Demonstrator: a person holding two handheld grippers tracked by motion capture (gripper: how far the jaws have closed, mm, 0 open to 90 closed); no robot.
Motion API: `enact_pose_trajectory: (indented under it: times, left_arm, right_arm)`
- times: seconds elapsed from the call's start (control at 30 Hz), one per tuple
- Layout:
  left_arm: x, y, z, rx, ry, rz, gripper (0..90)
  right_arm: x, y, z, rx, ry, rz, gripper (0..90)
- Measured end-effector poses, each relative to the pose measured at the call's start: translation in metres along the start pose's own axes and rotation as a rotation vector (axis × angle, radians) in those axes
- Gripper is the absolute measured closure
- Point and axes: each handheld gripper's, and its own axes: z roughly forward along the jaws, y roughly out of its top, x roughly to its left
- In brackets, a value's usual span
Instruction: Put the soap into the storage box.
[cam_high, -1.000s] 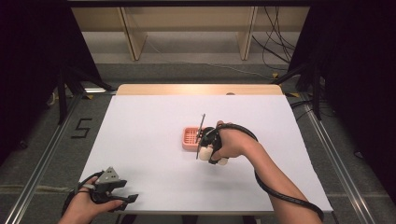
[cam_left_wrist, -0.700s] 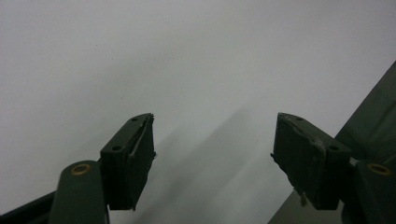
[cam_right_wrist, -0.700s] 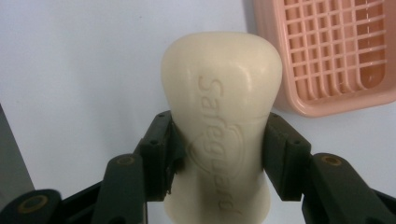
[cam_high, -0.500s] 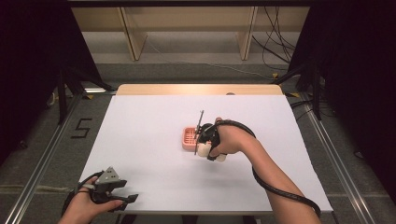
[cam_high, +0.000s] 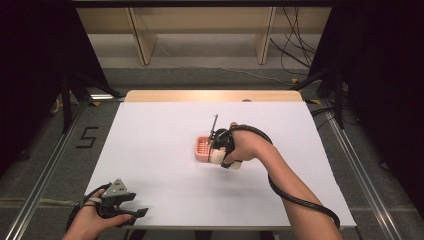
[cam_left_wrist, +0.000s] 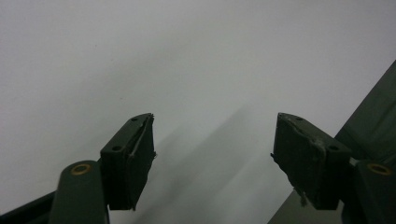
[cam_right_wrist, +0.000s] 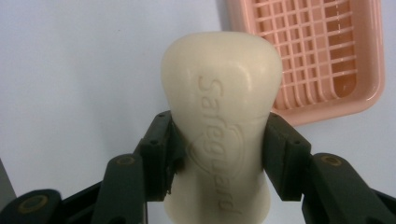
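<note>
One right gripper (cam_right_wrist: 219, 154) clamps soap bar (cam_right_wrist: 219, 121), seemingly angled downward.

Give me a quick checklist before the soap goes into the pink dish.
1. Grip on the soap bar: ok, the right hand-held gripper has both jaws pressed on its narrow waist.
2. Soap dish free to receive: ok, its grid looks bare.
3. Soap over the dish: not ok, the bar sits beside the dish rim, above the white table.
4. Dish upright and flat: ok, it lies level in the high view.
5. Left hand-held gripper out of the way: ok, open, nothing between its jaws, at the table's near edge.
6. Height of the bar above the table: cannot tell.
</note>
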Motion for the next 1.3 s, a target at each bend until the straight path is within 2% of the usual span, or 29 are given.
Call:
enact_pose_trajectory:
  times: [0.03, 0.1, 0.17, 0.2, 0.23, 0.27, 0.43, 0.5, 0.57, 0.67, 0.73, 0.77, 0.83, 0.87, 0.9, 0.93, 1.0, 1.03, 1.13, 1.17, 1.3]
  left_arm:
    - [0.001, 0.000, 0.000, 0.001, 0.002, 0.015, 28.7]
    - [0.001, 0.000, 0.000, 0.001, 0.002, 0.013, 28.7]
    - [0.000, 0.000, 0.000, 0.002, 0.002, 0.002, 28.7]
    - [0.000, 0.000, 0.000, 0.002, 0.002, 0.002, 28.7]
    - [0.001, 0.000, 0.000, 0.000, 0.003, 0.013, 28.7]
    - [0.000, 0.000, 0.000, 0.003, 0.001, 0.005, 28.7]
    - [0.001, 0.000, -0.001, -0.002, -0.007, 0.015, 28.7]
    - [0.002, 0.000, -0.001, 0.006, -0.009, 0.014, 28.7]
    - [0.002, 0.000, -0.001, 0.005, -0.009, 0.014, 28.7]
    - [0.001, 0.000, -0.001, 0.003, -0.017, 0.017, 28.7]
    - [0.001, 0.000, -0.001, 0.000, -0.014, 0.012, 28.7]
    - [0.001, 0.000, -0.001, -0.001, -0.016, 0.013, 28.7]
    - [0.001, 0.000, -0.001, 0.000, -0.016, 0.013, 28.7]
    - [0.001, 0.000, -0.001, 0.000, -0.016, 0.011, 28.7]
    - [0.001, 0.000, -0.001, -0.004, -0.014, 0.011, 28.7]
    - [0.002, 0.000, -0.002, -0.003, -0.015, 0.012, 28.7]
    - [0.002, 0.000, -0.002, -0.001, -0.015, 0.013, 28.7]
    - [0.002, -0.001, -0.002, 0.002, -0.001, -0.001, 28.7]
    - [0.001, -0.001, -0.002, 0.001, -0.014, -0.007, 28.7]
    - [0.001, -0.002, -0.003, 0.002, -0.013, -0.007, 28.7]
    - [0.002, -0.003, -0.003, 0.003, -0.004, -0.011, 28.7]
  right_arm:
    - [-0.001, 0.000, 0.000, 0.002, -0.001, -0.006, 50.6]
    - [-0.001, 0.001, 0.000, -0.006, 0.004, 0.023, 50.6]
    - [-0.003, 0.002, 0.000, -0.002, -0.007, -0.005, 50.6]
    - [-0.003, 0.002, 0.000, -0.002, -0.007, -0.005, 50.6]
    - [-0.003, 0.002, 0.000, -0.009, 0.000, 0.021, 50.6]
    - [-0.004, 0.003, 0.000, -0.007, 0.002, 0.021, 50.6]
    - [-0.008, 0.004, 0.001, -0.008, -0.009, 0.003, 50.6]
    - [-0.008, 0.005, 0.001, -0.004, -0.006, 0.015, 50.6]
    - [-0.010, 0.005, 0.001, -0.013, -0.007, -0.001, 50.6]
    - [-0.010, 0.006, 0.002, -0.008, -0.012, 0.011, 50.6]
    - [-0.011, 0.007, 0.002, -0.006, -0.005, 0.002, 50.6]
    - [-0.010, 0.007, 0.002, -0.010, 0.002, 0.032, 50.6]
    - [-0.012, 0.009, 0.002, -0.010, -0.013, 0.005, 50.6]
    - [-0.013, 0.009, 0.003, -0.018, 0.000, 0.013, 50.6]
    - [-0.013, 0.009, 0.002, -0.011, -0.007, 0.002, 50.6]
    - [-0.012, 0.009, 0.002, -0.013, 0.001, 0.026, 50.6]
    - [-0.014, 0.010, 0.002, -0.015, -0.008, 0.012, 50.6]
    - [-0.016, 0.011, 0.002, -0.016, -0.010, -0.003, 50.6]
    - [-0.015, 0.011, 0.002, -0.018, -0.004, 0.022, 50.6]
    - [-0.017, 0.012, 0.002, -0.013, -0.016, 0.001, 50.6]
    - [-0.020, 0.013, 0.002, -0.018, -0.019, -0.013, 50.6]
